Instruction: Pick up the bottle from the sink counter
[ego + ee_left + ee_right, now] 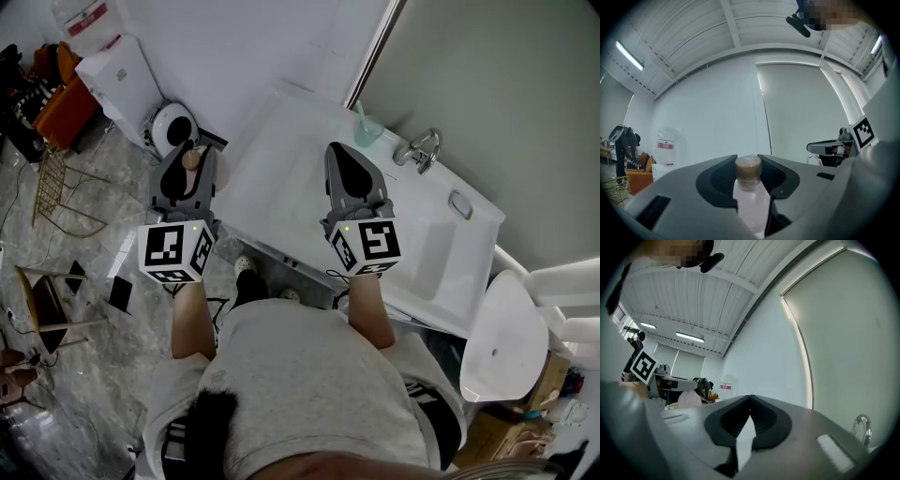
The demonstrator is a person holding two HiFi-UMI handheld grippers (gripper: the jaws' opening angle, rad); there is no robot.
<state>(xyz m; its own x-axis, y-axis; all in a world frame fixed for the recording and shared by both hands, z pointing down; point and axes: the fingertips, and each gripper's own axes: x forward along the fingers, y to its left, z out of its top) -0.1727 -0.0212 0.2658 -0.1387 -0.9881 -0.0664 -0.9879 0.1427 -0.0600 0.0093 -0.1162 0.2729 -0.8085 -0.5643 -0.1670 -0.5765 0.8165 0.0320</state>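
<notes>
While the left gripper (748, 163) clamps the pale brown-capped bottle (752, 201) just off the left edge of the sink counter (281, 173), the right gripper (750, 399) hangs over that counter, jaws pressed together, empty.

To your left, a grey marbled floor (56, 375) carries a gold wire frame (58, 192) and an orange seat (66, 108). A white wall (244, 47) faces you. Strip lights (629, 55) line the ribbed ceiling (693, 42). A toilet (506, 347) sits at your right.

Pale pink bottle (751, 201) clamped in the left hand-held gripper (748, 160), brown cap (748, 167) between the jaw tips, white wall (708, 117) behind
</notes>
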